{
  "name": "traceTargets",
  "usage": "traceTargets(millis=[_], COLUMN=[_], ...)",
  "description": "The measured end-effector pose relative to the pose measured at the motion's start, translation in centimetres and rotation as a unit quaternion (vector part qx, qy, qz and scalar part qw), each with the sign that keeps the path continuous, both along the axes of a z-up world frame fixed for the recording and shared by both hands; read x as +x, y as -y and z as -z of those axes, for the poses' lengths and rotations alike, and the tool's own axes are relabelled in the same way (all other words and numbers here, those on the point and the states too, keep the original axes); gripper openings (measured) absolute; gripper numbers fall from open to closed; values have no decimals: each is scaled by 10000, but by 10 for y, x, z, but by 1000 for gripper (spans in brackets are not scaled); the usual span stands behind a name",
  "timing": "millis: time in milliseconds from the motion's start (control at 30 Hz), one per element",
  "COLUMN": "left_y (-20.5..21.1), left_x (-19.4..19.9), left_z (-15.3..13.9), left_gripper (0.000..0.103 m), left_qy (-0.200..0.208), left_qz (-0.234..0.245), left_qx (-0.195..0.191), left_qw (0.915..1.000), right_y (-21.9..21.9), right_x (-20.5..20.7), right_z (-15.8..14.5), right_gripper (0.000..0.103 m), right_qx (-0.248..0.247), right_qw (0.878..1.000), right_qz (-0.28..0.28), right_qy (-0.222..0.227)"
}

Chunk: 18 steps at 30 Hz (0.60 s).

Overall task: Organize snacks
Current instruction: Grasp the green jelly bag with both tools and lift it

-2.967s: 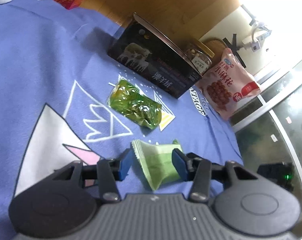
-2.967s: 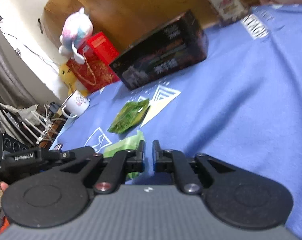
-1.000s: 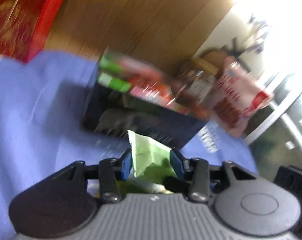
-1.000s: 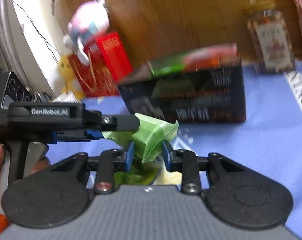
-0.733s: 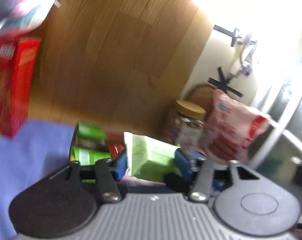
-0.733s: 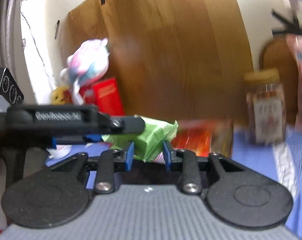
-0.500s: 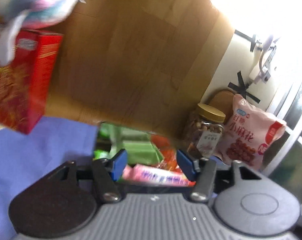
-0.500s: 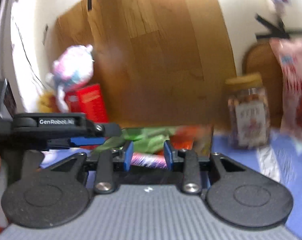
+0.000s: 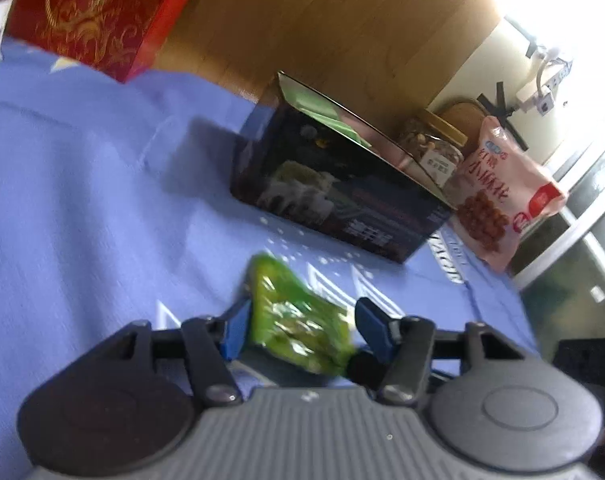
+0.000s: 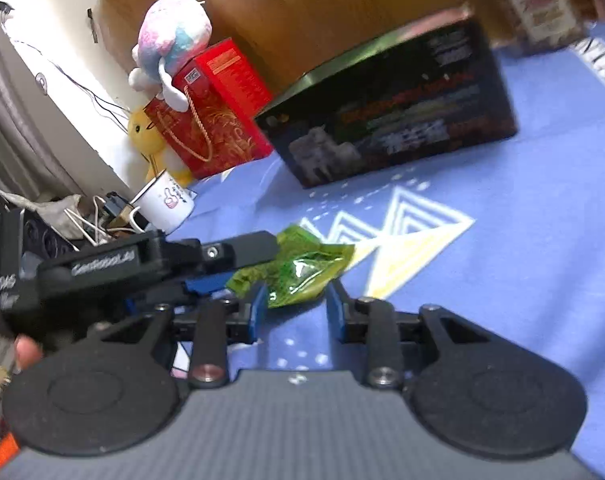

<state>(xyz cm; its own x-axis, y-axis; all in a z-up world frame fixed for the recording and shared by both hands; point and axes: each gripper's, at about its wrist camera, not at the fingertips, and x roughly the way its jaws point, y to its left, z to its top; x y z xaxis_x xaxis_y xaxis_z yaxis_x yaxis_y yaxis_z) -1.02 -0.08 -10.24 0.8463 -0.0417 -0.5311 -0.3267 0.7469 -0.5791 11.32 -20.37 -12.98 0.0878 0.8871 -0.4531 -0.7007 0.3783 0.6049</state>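
One packet has gone into the box [image 9: 334, 184]; both claws, left [image 9: 298, 326] and right [image 10: 296, 306], now gape empty around the green packet [image 9: 298, 328].

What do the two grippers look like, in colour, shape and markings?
Both the left gripper and the right gripper are matte black, with round discs on a ribbed grey body, silver screws and blue fingertips. White lettering, blurred, runs along the left gripper's side.

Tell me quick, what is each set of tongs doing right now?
Left tongs: open, straddling the green snack packet on the cloth.
Right tongs: open, holding nothing, just behind the same packet.
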Motion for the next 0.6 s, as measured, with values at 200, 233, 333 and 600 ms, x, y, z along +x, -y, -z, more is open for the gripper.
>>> traceTargets(millis=[200,233,333,600], left_y=[13,13,15,4], left_x=[-10,-9,-16,-36], left_z=[7,10,16,21], left_gripper=[25,19,16,16], left_qy=[24,54,205,655], left_qz=[175,292,320,365], left_qx=[-201,-409,-824,-1863], left_qw=[9996,9987,9959,9796], right_y=[15,20,30,46], right_x=[2,2,-2,-2], right_z=[3,3,0,6], right_gripper=[12,3,3,53], right_qx=[-55,-48,115,558], right_qw=[9995,9994,9993,9959], right_qz=[286,330,282,245], right_qy=[-114,-118,-234,-667])
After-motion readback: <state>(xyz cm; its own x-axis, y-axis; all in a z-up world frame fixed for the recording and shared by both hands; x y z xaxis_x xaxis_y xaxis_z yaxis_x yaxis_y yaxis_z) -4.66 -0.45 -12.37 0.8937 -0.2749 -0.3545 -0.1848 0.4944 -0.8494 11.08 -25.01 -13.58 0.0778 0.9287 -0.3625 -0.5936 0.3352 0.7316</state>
